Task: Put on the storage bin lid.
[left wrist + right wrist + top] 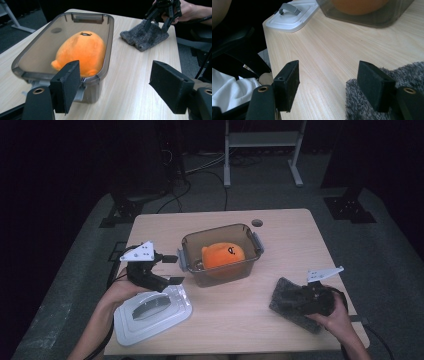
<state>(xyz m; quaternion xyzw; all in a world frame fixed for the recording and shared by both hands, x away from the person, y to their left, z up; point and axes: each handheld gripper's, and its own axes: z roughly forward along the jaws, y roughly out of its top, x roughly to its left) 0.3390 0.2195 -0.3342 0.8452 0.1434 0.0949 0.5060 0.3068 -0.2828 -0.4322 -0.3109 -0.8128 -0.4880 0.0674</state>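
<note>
Beyond the table [280, 227], high view alone shows floor; both hand-held grippers, left [169, 269] and right [158, 23], spread empty.

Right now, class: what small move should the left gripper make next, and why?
Probably ease the left gripper back to the white lid. Its jaws stand open with nothing between them, the orange plush toy already lies in the container, and the lid lies off on the table.

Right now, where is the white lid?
In the high view the white lid lies at the table's near-left corner, just below the left gripper.
</note>
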